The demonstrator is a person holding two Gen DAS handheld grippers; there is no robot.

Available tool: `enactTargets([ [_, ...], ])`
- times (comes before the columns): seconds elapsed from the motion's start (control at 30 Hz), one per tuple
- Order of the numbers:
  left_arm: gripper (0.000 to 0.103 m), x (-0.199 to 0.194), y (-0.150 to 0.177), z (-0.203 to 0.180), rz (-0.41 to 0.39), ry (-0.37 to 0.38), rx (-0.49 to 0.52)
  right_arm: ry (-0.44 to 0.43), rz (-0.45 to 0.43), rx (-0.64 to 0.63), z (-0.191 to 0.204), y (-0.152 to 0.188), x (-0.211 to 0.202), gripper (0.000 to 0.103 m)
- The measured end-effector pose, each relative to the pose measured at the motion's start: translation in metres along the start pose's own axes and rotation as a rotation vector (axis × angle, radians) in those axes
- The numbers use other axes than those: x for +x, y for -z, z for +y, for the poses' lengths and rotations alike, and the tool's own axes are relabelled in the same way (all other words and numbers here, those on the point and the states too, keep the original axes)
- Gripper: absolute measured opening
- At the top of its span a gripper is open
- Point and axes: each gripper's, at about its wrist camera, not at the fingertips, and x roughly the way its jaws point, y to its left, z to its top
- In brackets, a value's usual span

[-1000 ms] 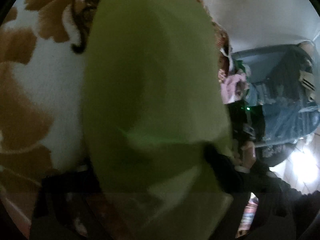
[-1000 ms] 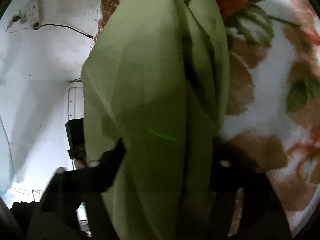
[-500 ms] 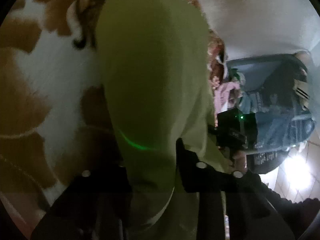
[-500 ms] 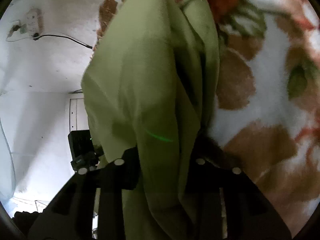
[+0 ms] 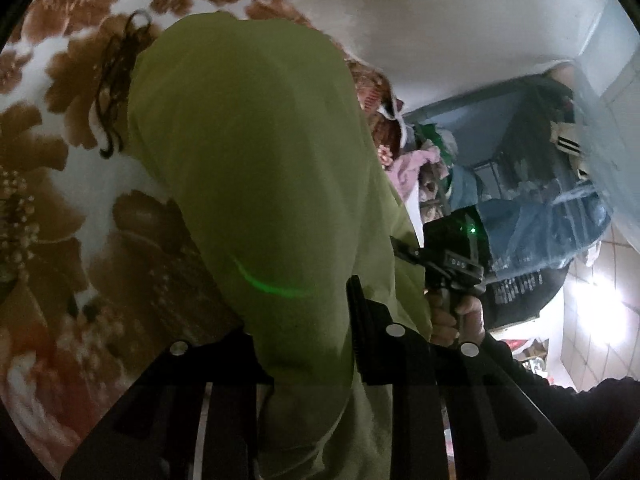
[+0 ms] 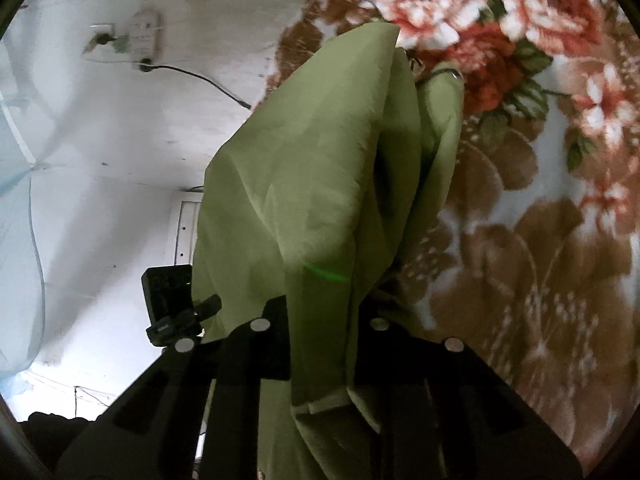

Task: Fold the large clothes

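A large light-green garment [image 5: 248, 160] hangs lifted above a floral blanket [image 5: 52, 184]. My left gripper [image 5: 304, 320] is shut on its cloth, which drapes forward over the fingers. My right gripper [image 6: 324, 320] is shut on another part of the same garment [image 6: 320, 184], whose folds hang toward the blanket [image 6: 560, 240]. In the left wrist view the right gripper's body and the hand that holds it [image 5: 452, 280] show at the right. In the right wrist view the left gripper's body [image 6: 172, 304] shows at the left.
A white wall [image 6: 120, 160] with a socket and cable [image 6: 140, 44] lies behind the bed. A heap of clothes and bags [image 5: 540, 200] sits beyond the bed's edge. A bright tiled floor [image 5: 592, 320] shows at the right.
The garment has been drawn back and up from the cameras, so more blanket and room show. Both grippers stay shut on the cloth, now clear of motion blur.
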Motion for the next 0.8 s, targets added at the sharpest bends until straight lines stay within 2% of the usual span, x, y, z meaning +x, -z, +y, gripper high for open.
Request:
enactTargets([
  [0.2, 0.022, -0.034, 0.028, -0.082, 0.024, 0.049, 0.026, 0.021, -0.055, 0.022, 0.068, 0.057, -0.079, 0.015],
  [0.37, 0.021, -0.030, 0.048, -0.162, 0.114, 0.113, 0.075, 0.083, -0.159, 0.089, 0.105, 0.113, -0.161, 0.015],
  [0.5, 0.021, 0.005, 0.068, -0.244, 0.212, 0.159, 0.179, 0.107, -0.281, 0.149, 0.111, 0.162, -0.250, 0.015],
  [0.67, 0.021, 0.068, 0.099, -0.326, 0.291, 0.206, 0.277, 0.098, -0.396, 0.214, 0.086, 0.212, -0.365, 0.015],
  [0.73, 0.021, 0.113, 0.117, -0.366, 0.332, 0.237, 0.304, 0.118, -0.433, 0.230, 0.072, 0.229, -0.420, 0.015],
  [0.8, 0.021, 0.150, 0.129, -0.390, 0.368, 0.263, 0.306, 0.146, -0.464, 0.239, 0.061, 0.242, -0.465, 0.015],
])
